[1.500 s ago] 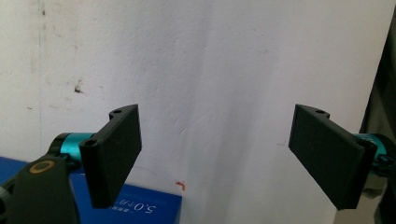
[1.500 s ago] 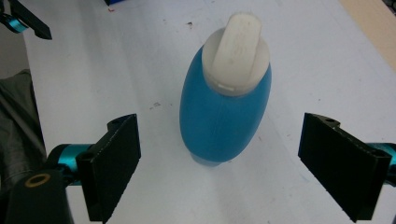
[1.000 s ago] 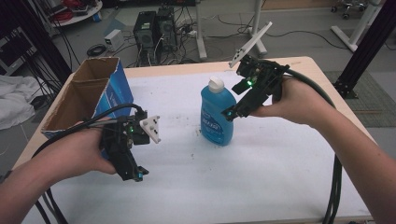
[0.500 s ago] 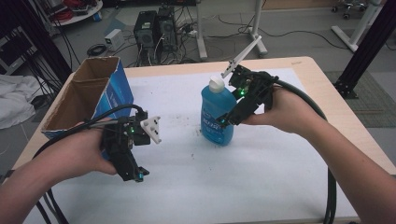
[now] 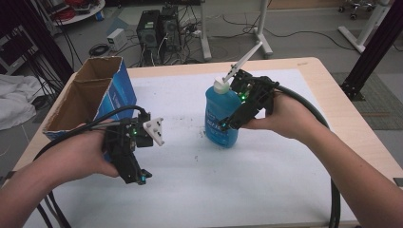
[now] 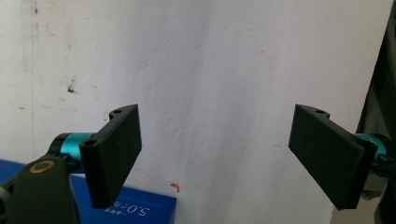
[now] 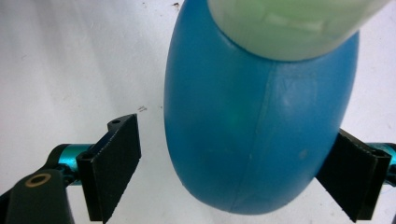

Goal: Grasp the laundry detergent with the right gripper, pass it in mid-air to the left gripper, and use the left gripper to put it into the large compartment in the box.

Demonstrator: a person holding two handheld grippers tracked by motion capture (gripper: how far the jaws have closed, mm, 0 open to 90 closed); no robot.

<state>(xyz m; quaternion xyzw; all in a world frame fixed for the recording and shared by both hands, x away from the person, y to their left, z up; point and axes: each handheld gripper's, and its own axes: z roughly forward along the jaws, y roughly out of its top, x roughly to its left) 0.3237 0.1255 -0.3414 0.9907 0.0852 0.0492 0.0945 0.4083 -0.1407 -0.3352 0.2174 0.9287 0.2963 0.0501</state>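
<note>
A blue bottle (image 5: 219, 124) with a white cap (image 5: 220, 85) stands upright in the middle of the white table cover (image 5: 266, 190). My right gripper (image 5: 230, 122) reaches it from the right and above. In the right gripper view the bottle (image 7: 252, 130) sits between the open jaws of that gripper (image 7: 233, 172). A small gap shows at the left jaw, and the right jaw is at the bottle's side. My left gripper (image 5: 138, 173) is held low at the front left, open over bare cover (image 6: 217, 154).
An open cardboard box with a blue printed side (image 5: 95, 97) lies at the table's left, close behind the left hand; its blue corner (image 6: 135, 212) shows under the left jaw. Cables trail off the front edge. Computers and a black frame post stand beyond the table.
The right gripper has moved left and down onto the bottle, and its jaws now straddle the body. The left gripper has stayed in place.
</note>
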